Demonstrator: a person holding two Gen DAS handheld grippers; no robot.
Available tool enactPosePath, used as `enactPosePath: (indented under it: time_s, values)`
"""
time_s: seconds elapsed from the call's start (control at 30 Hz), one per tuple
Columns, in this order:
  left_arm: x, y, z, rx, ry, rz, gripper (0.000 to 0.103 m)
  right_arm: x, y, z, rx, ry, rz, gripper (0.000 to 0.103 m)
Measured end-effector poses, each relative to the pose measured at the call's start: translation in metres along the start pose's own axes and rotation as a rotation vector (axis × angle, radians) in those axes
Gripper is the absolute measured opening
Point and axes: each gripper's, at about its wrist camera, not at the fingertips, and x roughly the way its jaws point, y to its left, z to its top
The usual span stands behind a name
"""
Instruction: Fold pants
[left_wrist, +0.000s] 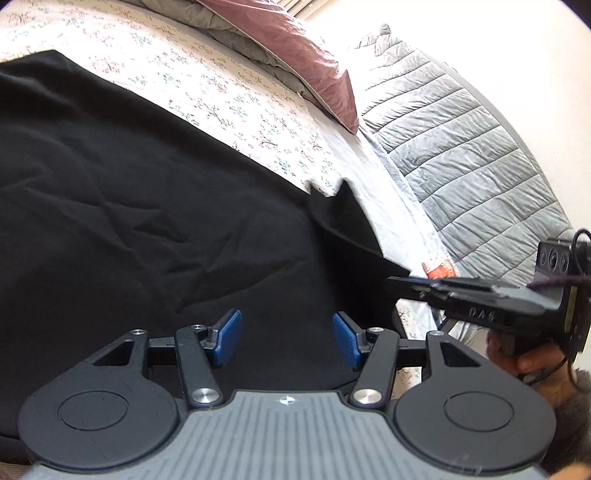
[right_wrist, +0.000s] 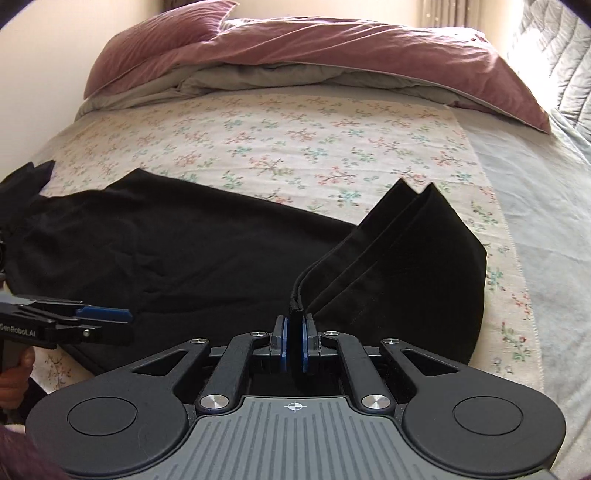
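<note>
Right gripper (right_wrist: 294, 341) clamped on a thick hemmed edge of the black pants (right_wrist: 177, 251), with blue pads (right_wrist: 283, 343) pinching several stacked layers of cloth. Left gripper (left_wrist: 287, 339) spread wide over the dark cloth with nothing between its pads (left_wrist: 227, 338), holding nothing.

Spread across the floral bedsheet (right_wrist: 277, 147), with the pinched end raised and peeling back over the rest, two pointed corners standing up beyond the grip. Farther back, a mauve duvet (right_wrist: 332, 51) bunched at the head of the bed and a grey quilted blanket (left_wrist: 461, 147) along the side.

Likely soft, limp and light: shallow creases across the flat part, a free drape where lifted. No stiffness to count on, so any unsupported span would probably sag and drag. Matte knit look, probably not slippery, though stacked layers could slide apart under a shallow pinch. Not fragile.

Best hold judged to be at seams and hems, where the fabric is thickest, deep enough to catch every layer. Second hold for the idle gripper probably along the same lifted edge, well apart from the first, to keep the fold line straight.
</note>
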Motion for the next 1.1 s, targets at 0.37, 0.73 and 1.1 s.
enactPosePath:
  time_s: [0.37,0.73,1.1]
  values:
    - [0.046,0.012,0.015,-0.251,0.074,-0.124,0.068,0.016,0.057,-0.026,-0.096,0.066,0.111,0.007]
    - [0.049,0.025,0.016,-0.337,0.052,-0.174,0.064,0.002,0.013,-0.024,0.1,0.01,0.213,0.04]
    - [0.055,0.02,0.019,-0.331,0.049,-0.158,0.064,0.051,0.051,-0.044,-0.101,0.049,0.034,0.037]
